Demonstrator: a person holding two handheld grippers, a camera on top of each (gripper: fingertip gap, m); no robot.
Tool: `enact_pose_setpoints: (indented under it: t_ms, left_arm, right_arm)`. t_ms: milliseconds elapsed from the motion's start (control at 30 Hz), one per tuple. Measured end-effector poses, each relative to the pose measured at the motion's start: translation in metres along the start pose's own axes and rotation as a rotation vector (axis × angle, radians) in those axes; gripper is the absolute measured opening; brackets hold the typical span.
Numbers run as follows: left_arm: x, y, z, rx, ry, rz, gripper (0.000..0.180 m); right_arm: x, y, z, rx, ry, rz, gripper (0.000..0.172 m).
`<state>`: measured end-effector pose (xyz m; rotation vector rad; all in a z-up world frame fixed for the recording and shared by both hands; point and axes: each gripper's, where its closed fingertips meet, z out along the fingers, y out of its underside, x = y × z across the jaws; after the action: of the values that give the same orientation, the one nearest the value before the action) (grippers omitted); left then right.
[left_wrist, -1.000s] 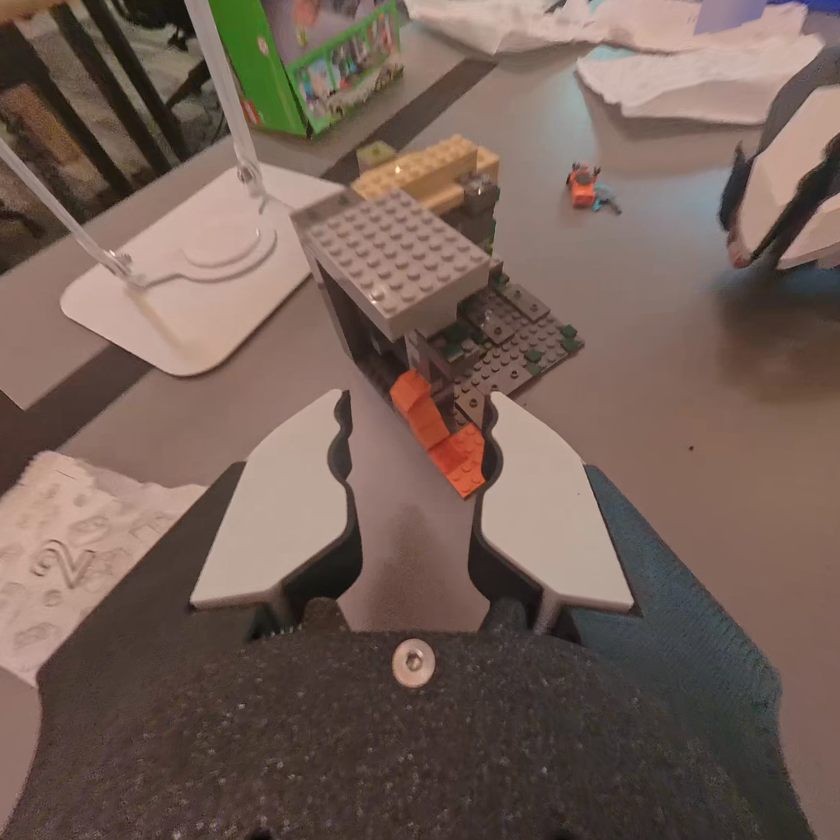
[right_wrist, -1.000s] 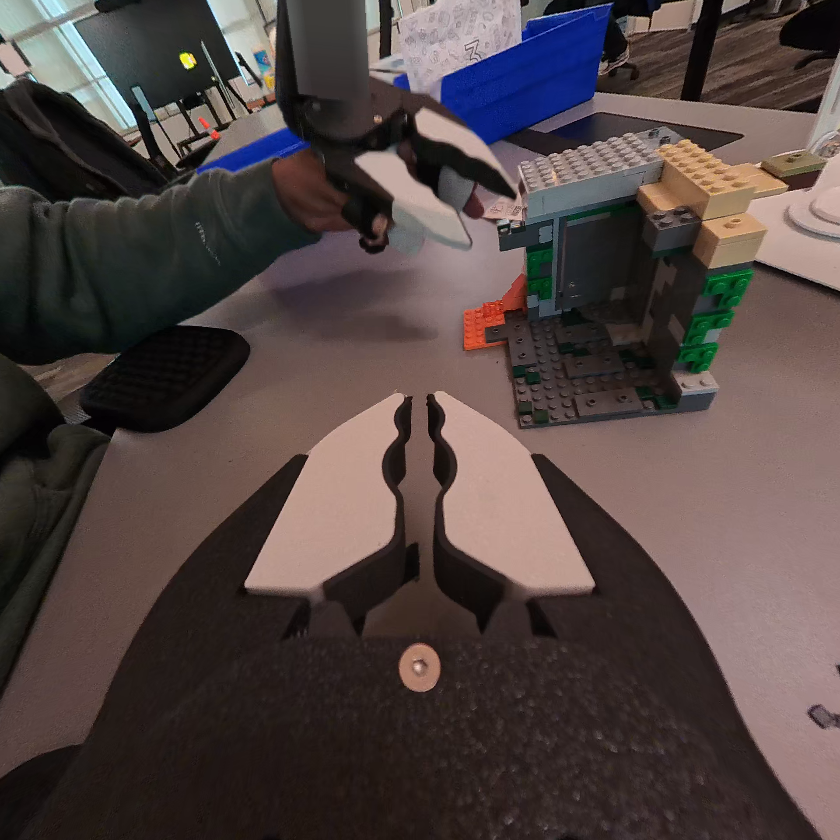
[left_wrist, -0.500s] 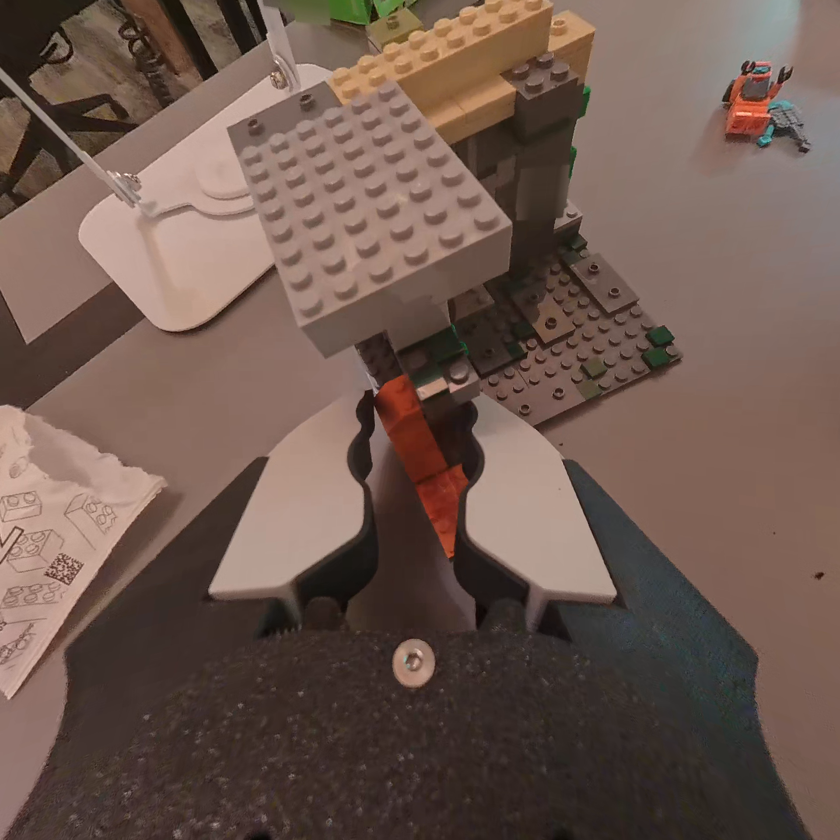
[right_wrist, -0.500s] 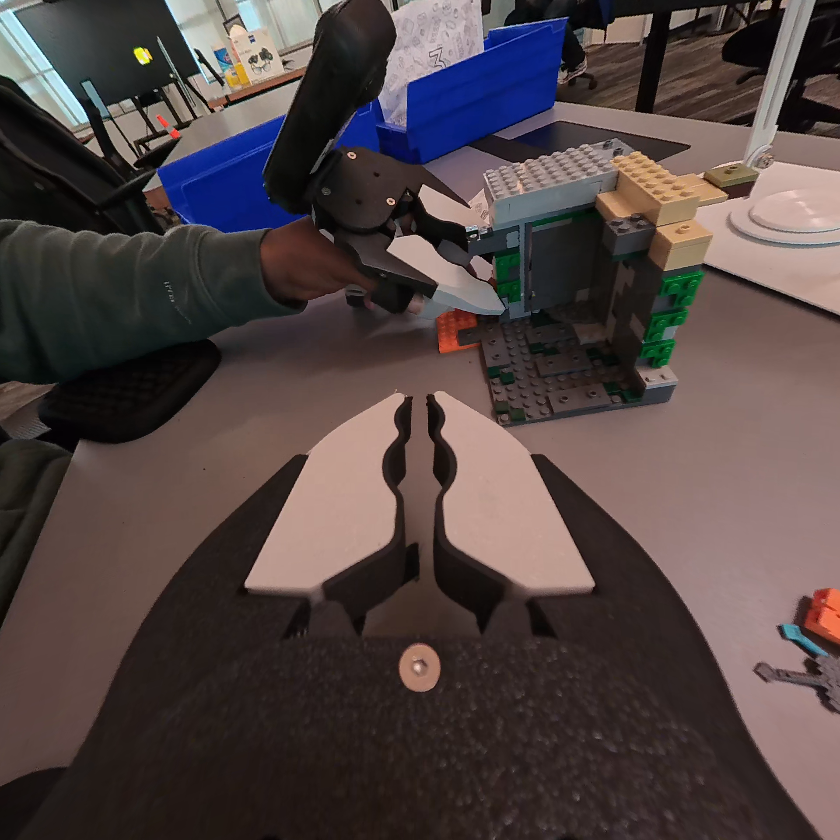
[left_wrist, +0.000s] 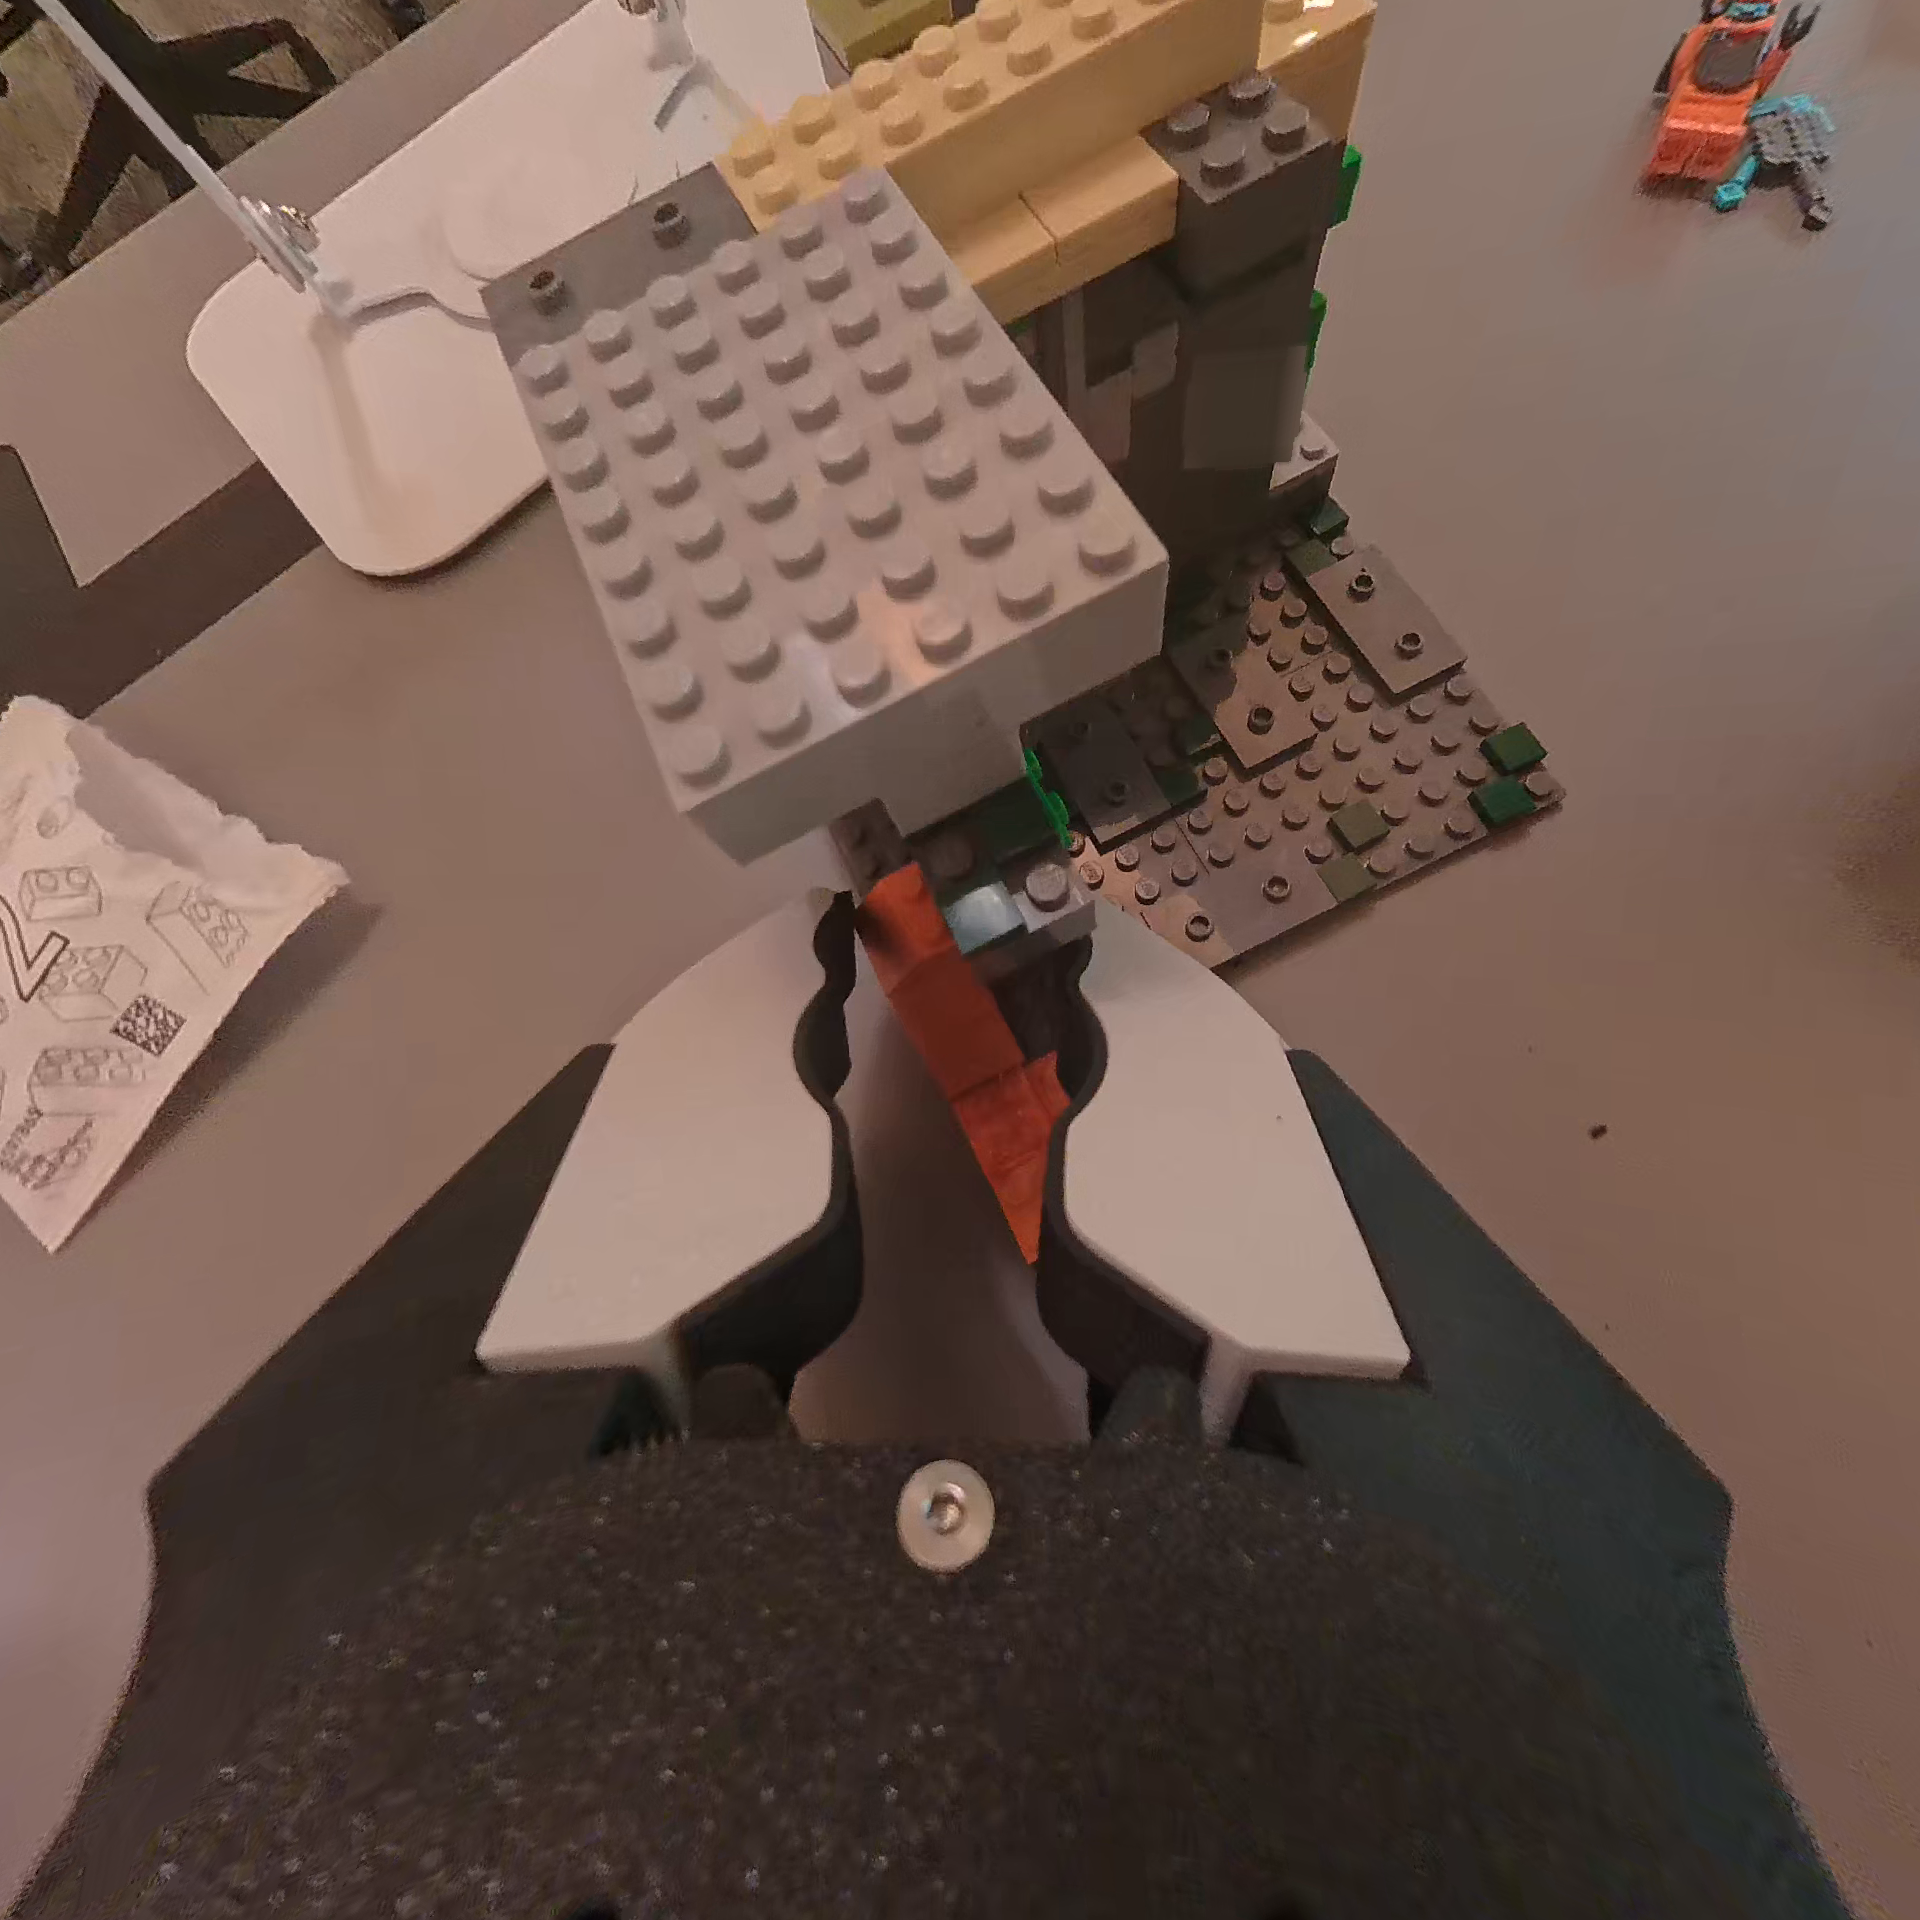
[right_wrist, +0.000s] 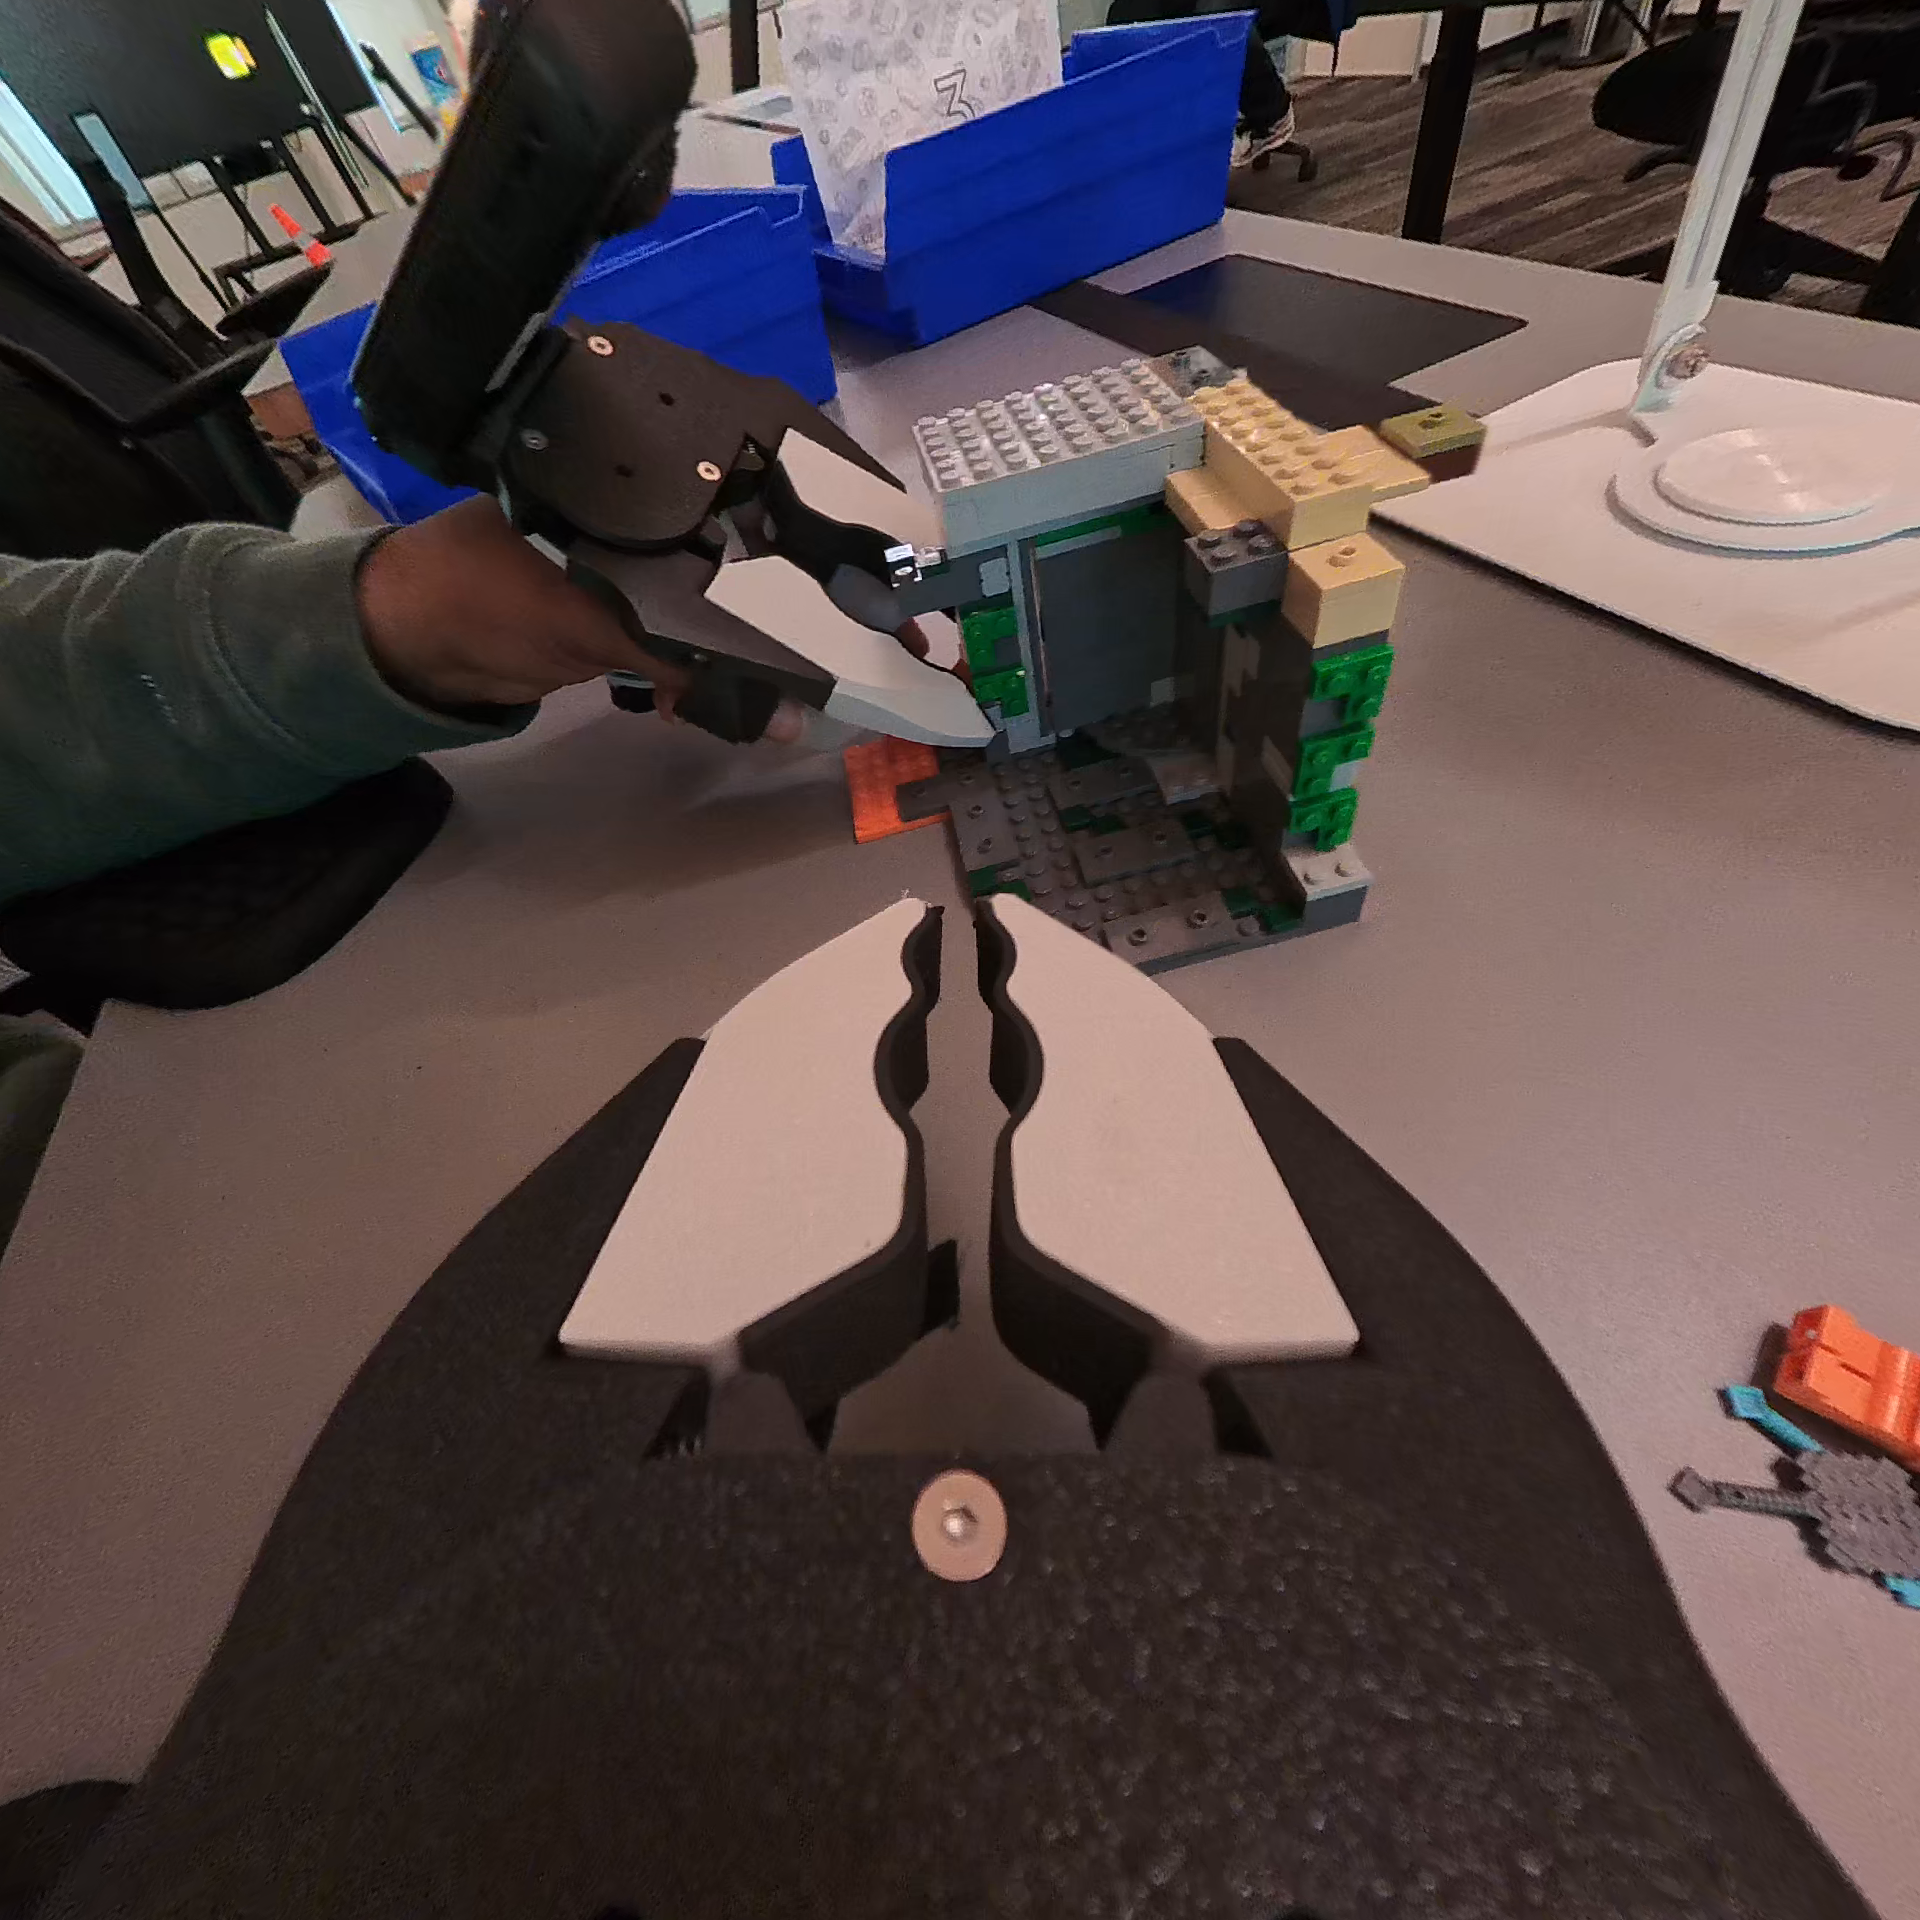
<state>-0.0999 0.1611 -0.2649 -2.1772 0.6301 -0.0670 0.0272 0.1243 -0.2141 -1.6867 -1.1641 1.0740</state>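
Your left gripper (left_wrist: 961, 925) is clamped on the corner wall of the brick-built house (left_wrist: 831, 499), orange sloped bricks (left_wrist: 935, 997) between its fingers. Your right gripper (right_wrist: 958, 914) has jaws nearly closed on nothing, hovering over the grey table (right_wrist: 1558, 1039) just before the house's baseplate (right_wrist: 1122, 873).
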Motion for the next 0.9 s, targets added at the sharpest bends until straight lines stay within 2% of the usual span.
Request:
enact_pose_setpoints:
  t_ms: [200, 500, 700, 800, 900]
  left_arm:
    - [0.008, 0.005, -0.009, 0.057, 0.021, 0.07, 0.037]
    - [0.015, 0.002, -0.01, 0.09, 0.062, 0.142, 0.029]
    - [0.021, -0.003, -0.017, 0.146, 0.189, 0.138, 0.033]
    - [0.022, -0.005, -0.026, 0.178, 0.256, 0.179, 0.034]
    - [0.021, -0.006, -0.029, 0.197, 0.285, 0.184, 0.037]
  right_arm:
    - [0.001, 0.007, 0.004, -0.036, 0.03, -0.043, 0.006]
    - [0.005, 0.003, 0.003, -0.006, 0.059, -0.054, 0.005]
    - [0.006, 0.004, 0.007, 0.004, 0.07, -0.067, 0.005]
    - [0.006, -0.002, 0.012, 0.019, 0.139, -0.129, 0.008]
    - [0.008, -0.02, 0.022, 0.029, 0.274, -0.318, 0.024]
